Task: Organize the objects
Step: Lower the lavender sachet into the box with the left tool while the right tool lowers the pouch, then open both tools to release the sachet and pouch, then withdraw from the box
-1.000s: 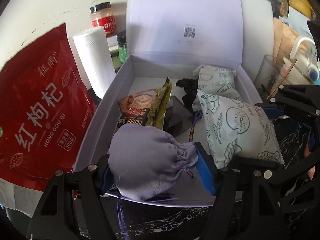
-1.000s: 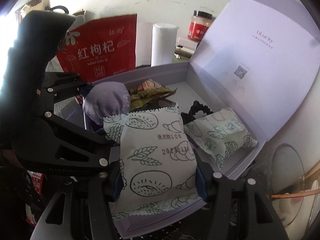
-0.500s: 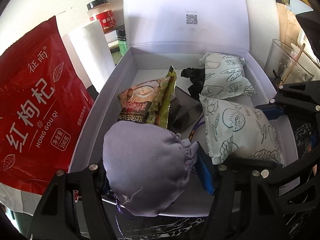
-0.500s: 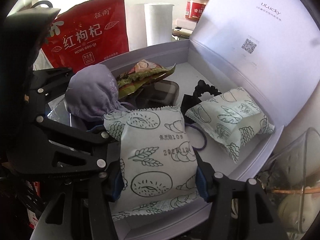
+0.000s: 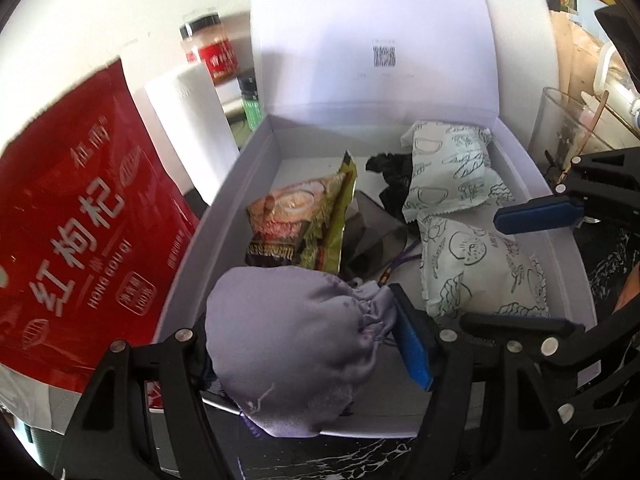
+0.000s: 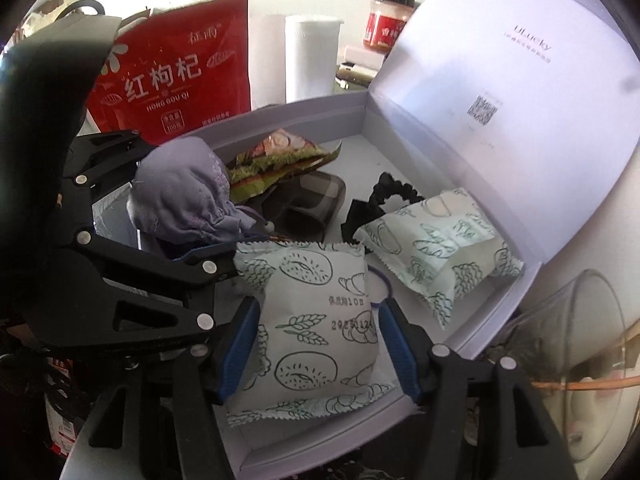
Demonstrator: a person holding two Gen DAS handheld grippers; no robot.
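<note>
An open white box (image 5: 224, 200) (image 6: 472, 344) with its lid up holds a green-gold snack packet (image 5: 304, 220) (image 6: 280, 156), a dark case (image 5: 372, 232) (image 6: 312, 204), a black scrunchie (image 5: 388, 168) (image 6: 384, 196) and a white printed pastry packet (image 5: 452, 168) (image 6: 440, 248). My left gripper (image 5: 304, 344) is shut on a lilac drawstring pouch (image 5: 288, 344) (image 6: 184, 192) over the box's near left corner. My right gripper (image 6: 316, 344) is shut on a second printed pastry packet (image 6: 316, 320) (image 5: 476, 272) at the box's near right.
A red goji bag (image 5: 68, 224) (image 6: 176, 76) and a white paper roll (image 5: 188, 128) (image 6: 310, 56) stand left of the box. A red-labelled jar (image 5: 208, 52) (image 6: 386, 20) is behind. A glass cup (image 5: 568, 120) (image 6: 568, 352) stands right of the box.
The right gripper's packet has sunk lower into the box, against its floor. The left gripper with the pouch has shifted slightly forward over the near left corner.
</note>
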